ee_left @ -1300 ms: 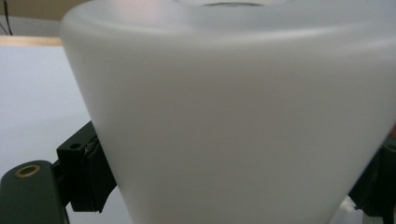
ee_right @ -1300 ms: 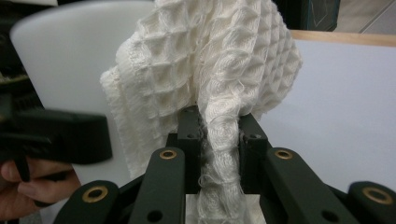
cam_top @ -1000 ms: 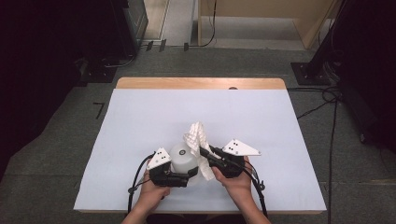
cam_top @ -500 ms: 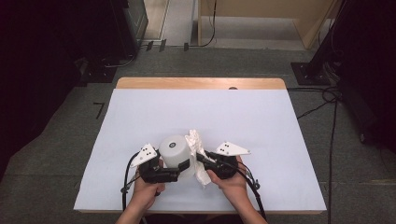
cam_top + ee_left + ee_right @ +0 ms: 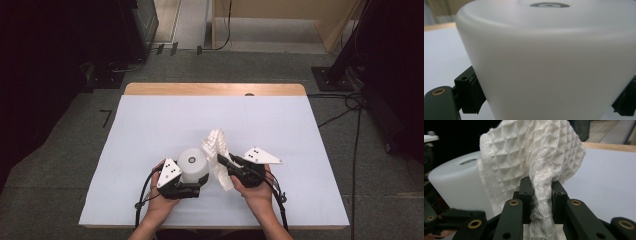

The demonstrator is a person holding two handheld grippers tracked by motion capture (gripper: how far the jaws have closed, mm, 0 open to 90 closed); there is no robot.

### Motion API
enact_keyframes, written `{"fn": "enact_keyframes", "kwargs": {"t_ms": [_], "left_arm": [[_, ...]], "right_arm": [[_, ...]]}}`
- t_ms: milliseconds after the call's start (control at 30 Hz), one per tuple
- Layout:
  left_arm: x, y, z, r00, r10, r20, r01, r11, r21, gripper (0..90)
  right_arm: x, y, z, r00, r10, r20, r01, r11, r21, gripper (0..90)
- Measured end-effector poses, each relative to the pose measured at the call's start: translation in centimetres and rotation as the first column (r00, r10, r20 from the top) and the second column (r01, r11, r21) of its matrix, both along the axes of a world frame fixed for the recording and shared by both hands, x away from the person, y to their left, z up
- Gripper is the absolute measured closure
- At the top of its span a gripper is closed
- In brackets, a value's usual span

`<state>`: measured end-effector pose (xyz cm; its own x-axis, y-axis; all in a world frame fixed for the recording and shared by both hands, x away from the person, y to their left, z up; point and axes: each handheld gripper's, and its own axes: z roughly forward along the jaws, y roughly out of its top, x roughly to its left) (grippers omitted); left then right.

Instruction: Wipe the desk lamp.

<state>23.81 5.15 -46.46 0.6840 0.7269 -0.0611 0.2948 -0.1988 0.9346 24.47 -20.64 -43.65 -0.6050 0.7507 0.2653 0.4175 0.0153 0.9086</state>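
White-covered bench (image 5: 300, 130) carries all items; a strip of bare wood shows along its far edge. Work sits at the near middle, just ahead of the person's two hands.

Largest item: a white plastic container (image 5: 193, 164), round and tapering, standing with a small dark-ringed disc at the centre of its upper face. The left gripper (image 5: 192, 184) has it — in the left gripper view the black jaws sit against opposite sides of the container's wall (image 5: 549, 62), clamped on it.

Next: a white waffle-weave cloth (image 5: 218, 150), bunched and standing up just to the right of the container, touching or nearly touching its side; which of the two cannot be told. The right gripper (image 5: 223, 161) holds it — the right gripper view shows the jaws close together on a gathered fold of the cloth (image 5: 541, 202), the rest billowing above them, with the container (image 5: 456, 185) immediately behind to the left.

Each gripper bears a grey three-cornered plate, and a black cable trails back from each past the wrists.
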Motion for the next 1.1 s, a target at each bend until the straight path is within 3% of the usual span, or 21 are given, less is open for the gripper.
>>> {"fn": "enact_keyframes", "kwargs": {"t_ms": [100,200,367,500,533,633,733,800,900,967,1033,1100], "left_arm": [[0.4,0.3,-0.8,0.9973,0.07,0.021,-0.072,0.9952,0.066,8.3],[0.6,0.4,-1.6,0.9946,0.1,0.029,-0.102,0.9885,0.112,8.3],[0.2,0.5,-1.9,0.9897,0.119,0.08,-0.129,0.9824,0.135,6.2],[-0.5,0.3,-1.7,0.9817,0.182,0.056,-0.188,0.9746,0.123,0.0],[-0.7,0.3,-1.6,0.979,0.198,0.051,-0.202,0.9742,0.101,0.0],[-0.9,-0.4,-1.5,0.9718,0.23,0.051,-0.234,0.9671,0.099,0.0],[-0.8,-0.9,-1.6,0.9595,0.279,0.036,-0.282,0.9523,0.117,0.0],[-1.0,-0.9,-1.7,0.953,0.3,0.044,-0.303,0.9452,0.122,6.1],[-0.9,-0.5,-1.4,0.9623,0.272,0.011,-0.271,0.9569,0.104,8.4],[-0.7,-0.1,-1.2,0.9738,0.227,-0.01,-0.225,0.9706,0.084,8.6],[-0.6,0.3,-0.8,0.9892,0.139,-0.047,-0.137,0.99,0.033,8.6],[-0.2,0.7,-0.2,0.9955,0.028,-0.09,-0.03,0.9993,-0.019,8.6]], "right_arm": [[0.3,-0.5,-0.3,0.9995,-0.029,-0.016,0.029,0.9996,0.008,76.1],[0.4,-0.7,-0.6,0.9989,-0.042,-0.022,0.042,0.9991,0.005,76.2],[0.5,-0.5,-1.0,0.9985,-0.043,-0.033,0.043,0.9991,-0.005,76.1],[0.4,-0.3,-1.3,0.9987,-0.038,-0.032,0.038,0.9992,-0.016,75.9],[0.3,-0.2,-1.3,0.9988,-0.035,-0.035,0.034,0.9993,-0.017,75.9],[0.4,-0.2,-1.3,0.9987,-0.038,-0.033,0.038,0.9991,-0.02,75.9],[0.5,-0.2,-1.5,0.9985,-0.037,-0.04,0.036,0.9991,-0.023,75.9],[0.5,-0.2,-1.6,0.9986,-0.037,-0.037,0.036,0.999,-0.025,75.9],[0.4,-0.1,-1.5,0.9987,-0.035,-0.036,0.034,0.9992,-0.022,75.9],[0.3,-0.1,-1.3,0.9987,-0.035,-0.036,0.034,0.9992,-0.018,75.9],[0.2,-0.1,-1.1,0.9992,-0.029,-0.028,0.029,0.9995,-0.009,75.9],[-0.1,0.0,-0.5,0.9998,-0.017,-0.01,0.017,0.9999,-0.002,75.9]]}}
